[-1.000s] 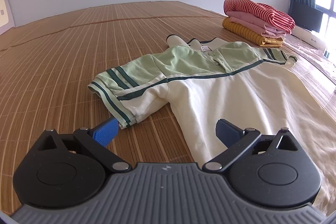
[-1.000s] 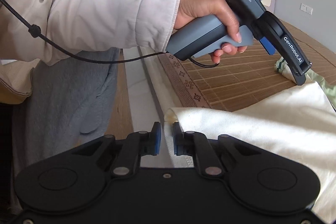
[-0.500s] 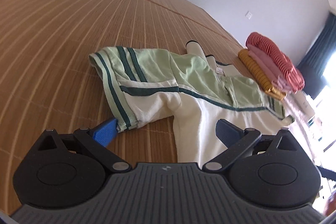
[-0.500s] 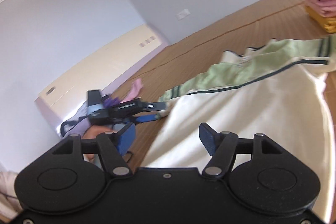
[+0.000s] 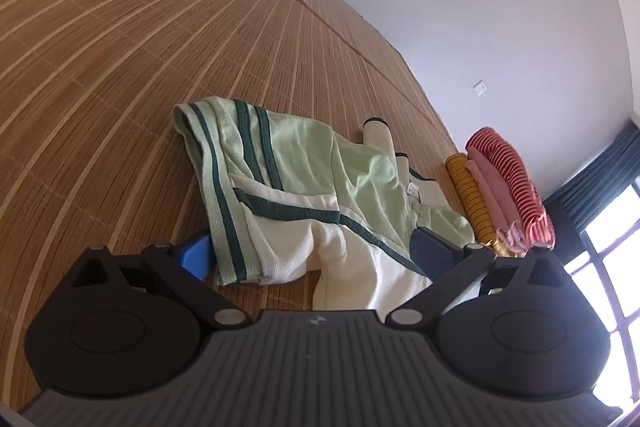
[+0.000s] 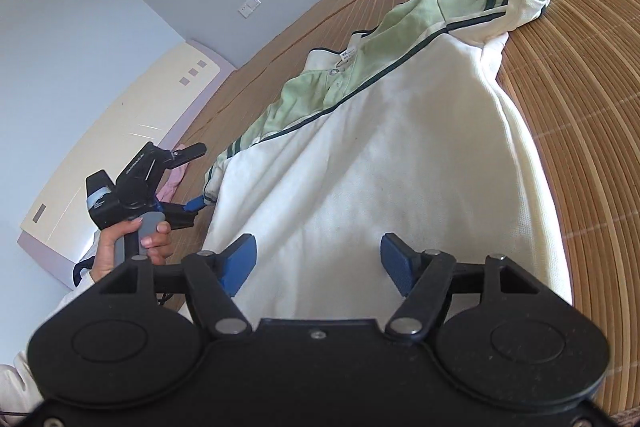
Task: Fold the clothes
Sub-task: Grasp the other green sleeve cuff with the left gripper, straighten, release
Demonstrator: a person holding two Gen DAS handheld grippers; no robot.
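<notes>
Both grippers, left gripper (image 5: 310, 251) and right gripper (image 6: 318, 263), are held spread and empty over the shirt (image 6: 384, 163), which is laid flat on the bamboo mat (image 5: 120, 67), the left being brought to the sleeve (image 5: 240, 187), presumably for folding.

Left gripper (image 5: 316, 255) jaws wide apart over polo shirt (image 5: 304, 195) sleeve, bamboo mat (image 5: 120, 67).

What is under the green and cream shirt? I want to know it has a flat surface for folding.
The shirt lies spread on a woven bamboo mat, which shows bare all round it. Whatever sits directly beneath the fabric is covered, so nothing more can be told.
</notes>
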